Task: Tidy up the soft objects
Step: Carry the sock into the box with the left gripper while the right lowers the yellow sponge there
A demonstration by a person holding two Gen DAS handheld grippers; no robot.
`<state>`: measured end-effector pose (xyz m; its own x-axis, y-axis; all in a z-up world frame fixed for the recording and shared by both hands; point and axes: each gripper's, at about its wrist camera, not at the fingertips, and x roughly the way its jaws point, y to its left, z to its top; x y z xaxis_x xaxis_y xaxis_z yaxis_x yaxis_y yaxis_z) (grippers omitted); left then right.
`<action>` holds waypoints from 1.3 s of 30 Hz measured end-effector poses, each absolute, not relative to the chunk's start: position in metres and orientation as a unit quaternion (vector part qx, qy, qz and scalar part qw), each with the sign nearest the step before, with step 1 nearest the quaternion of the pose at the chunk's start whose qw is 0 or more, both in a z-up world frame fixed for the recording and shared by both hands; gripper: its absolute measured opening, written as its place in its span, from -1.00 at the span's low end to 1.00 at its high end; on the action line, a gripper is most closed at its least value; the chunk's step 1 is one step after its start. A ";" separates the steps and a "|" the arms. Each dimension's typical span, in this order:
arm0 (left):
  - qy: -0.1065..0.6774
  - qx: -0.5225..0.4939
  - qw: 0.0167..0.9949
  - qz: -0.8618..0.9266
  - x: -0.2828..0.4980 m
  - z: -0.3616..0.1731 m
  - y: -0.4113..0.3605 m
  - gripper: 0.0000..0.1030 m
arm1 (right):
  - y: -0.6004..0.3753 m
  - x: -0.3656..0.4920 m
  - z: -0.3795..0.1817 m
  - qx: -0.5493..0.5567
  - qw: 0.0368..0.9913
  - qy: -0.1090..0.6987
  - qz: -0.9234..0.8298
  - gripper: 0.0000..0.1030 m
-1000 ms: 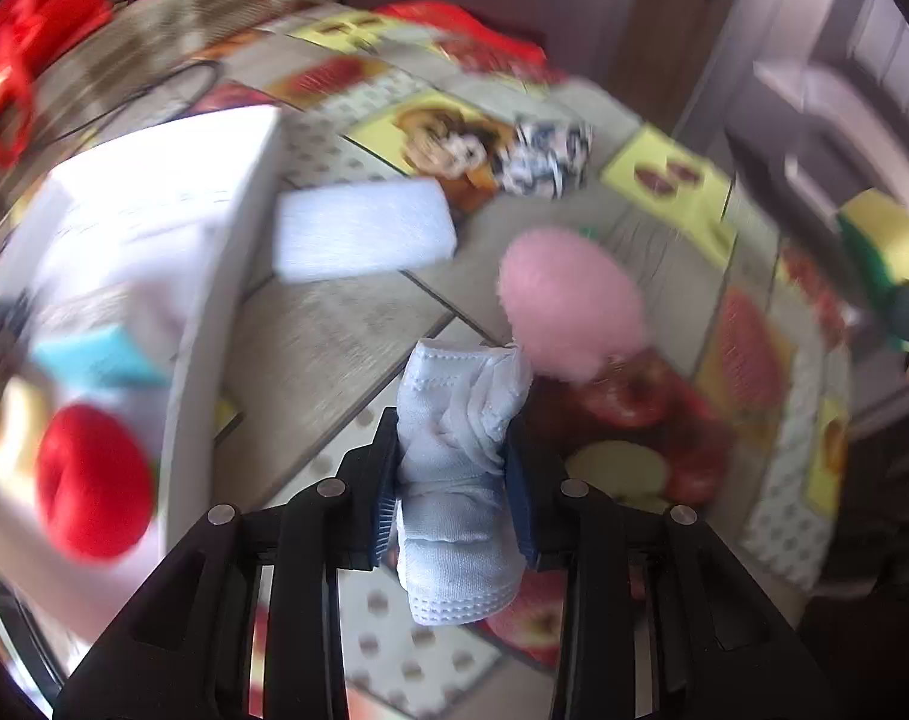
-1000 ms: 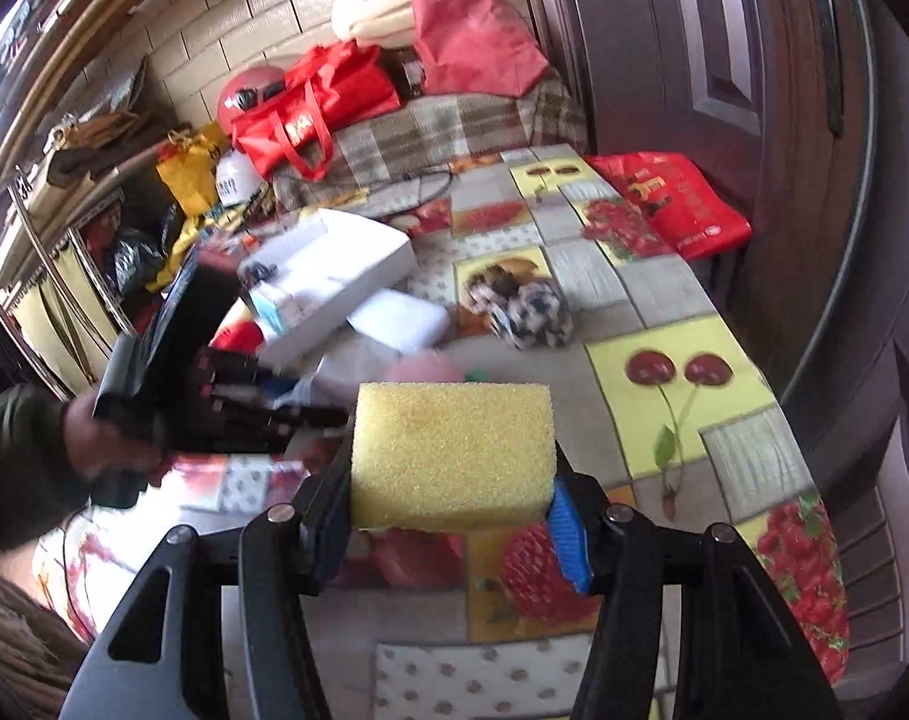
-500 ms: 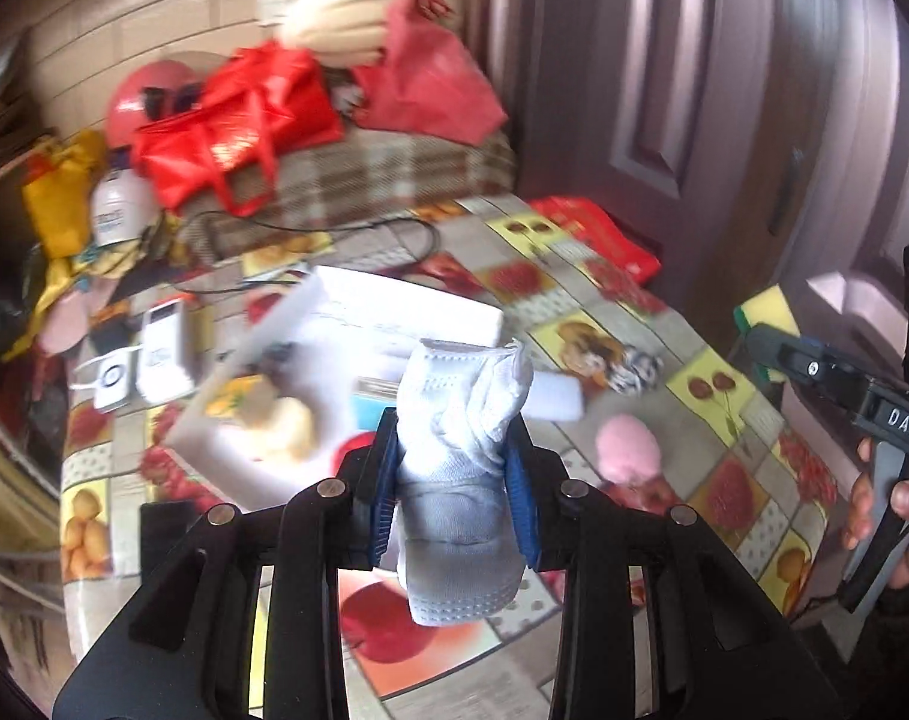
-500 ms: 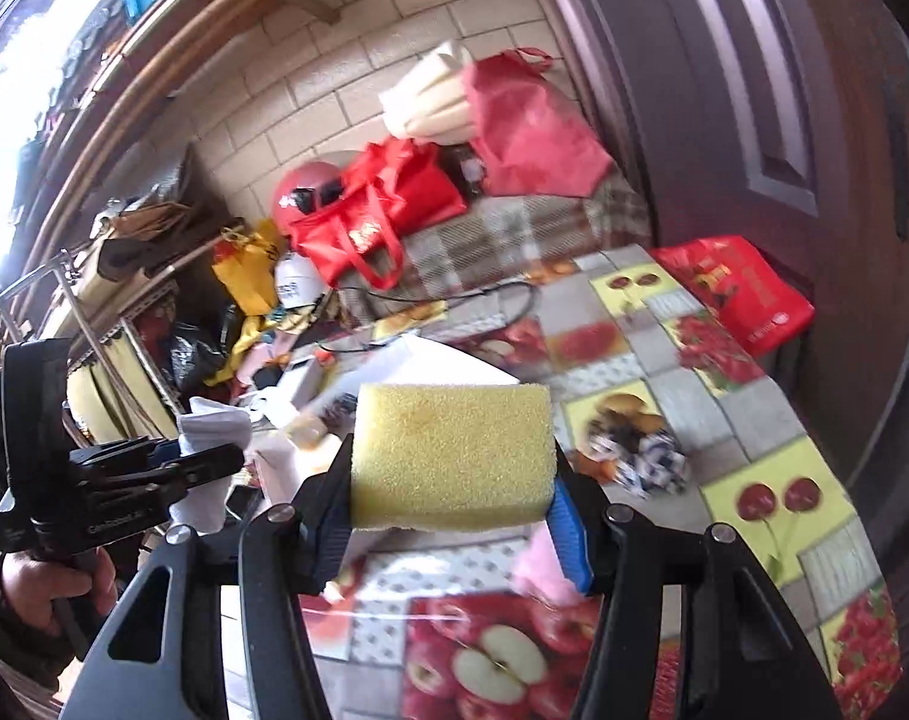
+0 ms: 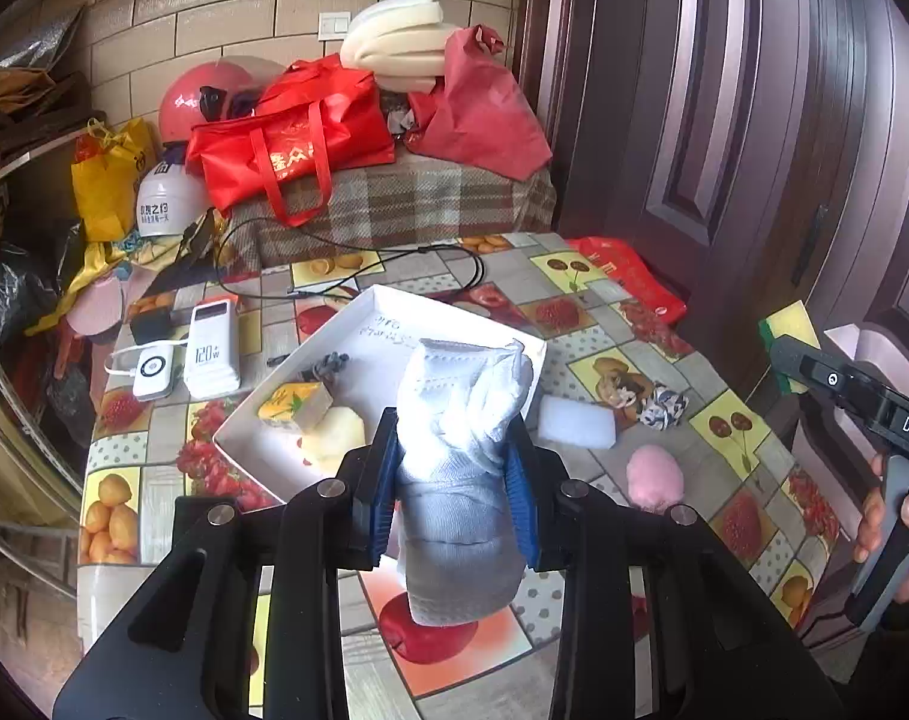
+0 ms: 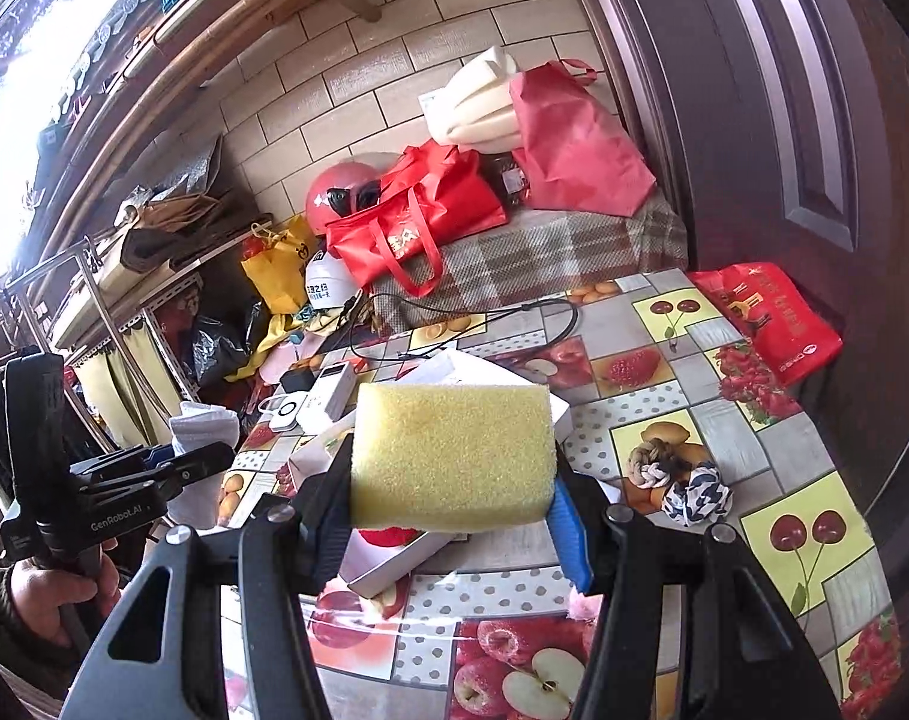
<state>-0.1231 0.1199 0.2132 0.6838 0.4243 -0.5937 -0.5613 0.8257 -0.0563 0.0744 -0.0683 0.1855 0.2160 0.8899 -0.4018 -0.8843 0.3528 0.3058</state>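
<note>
My left gripper [image 5: 454, 468] is shut on a white and grey sock [image 5: 460, 456], held well above the table in front of the white box [image 5: 394, 312]. The box holds a yellow block [image 5: 295, 411] and a pale soft piece [image 5: 334, 438]. My right gripper [image 6: 451, 498] is shut on a yellow sponge [image 6: 451, 459], also held high; it shows at the right edge of the left wrist view [image 5: 790, 330]. On the table lie a white sponge [image 5: 577, 429], a pink pompom [image 5: 655, 477] and a black-and-white scrunchie [image 5: 664, 408].
Two white power banks [image 5: 211, 348] and a black cable [image 5: 394, 276] lie behind the box. Red bags [image 5: 292, 126], a pink helmet [image 5: 184, 102] and foam sit on a checked bench at the wall. A dark door [image 5: 754, 120] stands to the right. A red bag [image 6: 766, 318] lies at the table's far corner.
Both grippers have risen and pulled back from the table with their loads still held. The box and the whole table now lie below and ahead.
</note>
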 end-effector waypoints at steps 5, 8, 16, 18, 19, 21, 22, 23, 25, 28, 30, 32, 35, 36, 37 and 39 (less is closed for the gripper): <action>0.292 -0.121 0.912 0.263 -0.121 0.211 0.122 -0.39 | -0.070 0.074 0.185 0.008 0.783 0.261 0.565 0.09; 0.292 -0.123 0.913 0.259 -0.120 0.210 0.123 -0.39 | -0.069 0.073 0.183 0.006 0.783 0.265 0.562 0.09; 0.290 -0.134 0.913 0.255 -0.119 0.206 0.128 -0.39 | -0.063 0.071 0.182 -0.002 0.783 0.274 0.559 0.09; 0.290 -0.136 0.912 0.255 -0.118 0.204 0.130 -0.39 | -0.061 0.071 0.181 -0.005 0.782 0.276 0.559 0.09; 0.290 -0.136 0.912 0.255 -0.118 0.204 0.131 -0.39 | -0.059 0.072 0.181 -0.006 0.781 0.277 0.559 0.09; 0.290 -0.138 0.912 0.255 -0.117 0.203 0.132 -0.39 | -0.057 0.071 0.181 -0.007 0.781 0.279 0.559 0.09; 0.291 -0.140 0.911 0.256 -0.117 0.201 0.134 -0.39 | -0.055 0.071 0.181 -0.008 0.780 0.279 0.560 0.09; 0.292 -0.141 0.911 0.257 -0.117 0.200 0.135 -0.39 | -0.053 0.072 0.180 -0.009 0.779 0.281 0.561 0.09; 0.294 -0.143 0.909 0.257 -0.116 0.198 0.139 -0.39 | -0.050 0.072 0.179 -0.012 0.777 0.284 0.561 0.09; 0.297 -0.148 0.907 0.259 -0.115 0.193 0.143 -0.39 | -0.045 0.073 0.175 -0.015 0.775 0.290 0.562 0.09; 0.299 -0.151 0.906 0.259 -0.114 0.190 0.147 -0.39 | -0.040 0.073 0.173 -0.017 0.773 0.295 0.561 0.09; 0.303 -0.154 0.904 0.259 -0.113 0.186 0.151 -0.39 | -0.036 0.073 0.171 -0.020 0.771 0.299 0.561 0.09; 0.307 -0.160 0.902 0.259 -0.110 0.181 0.157 -0.39 | -0.029 0.076 0.167 -0.023 0.768 0.306 0.562 0.09; 0.309 -0.161 0.901 0.259 -0.109 0.179 0.159 -0.39 | -0.026 0.076 0.166 -0.024 0.767 0.307 0.563 0.09; 0.310 -0.163 0.900 0.260 -0.108 0.177 0.161 -0.39 | -0.024 0.077 0.165 -0.025 0.766 0.309 0.563 0.09; 0.313 -0.168 0.898 0.260 -0.106 0.173 0.166 -0.39 | -0.017 0.079 0.162 -0.029 0.764 0.312 0.564 0.09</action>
<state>-0.1059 0.1659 0.1726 0.6680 0.3622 -0.6500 -0.5727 0.8080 -0.1383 0.0789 -0.0174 0.1623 0.1683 0.8437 -0.5098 -0.8796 0.3620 0.3086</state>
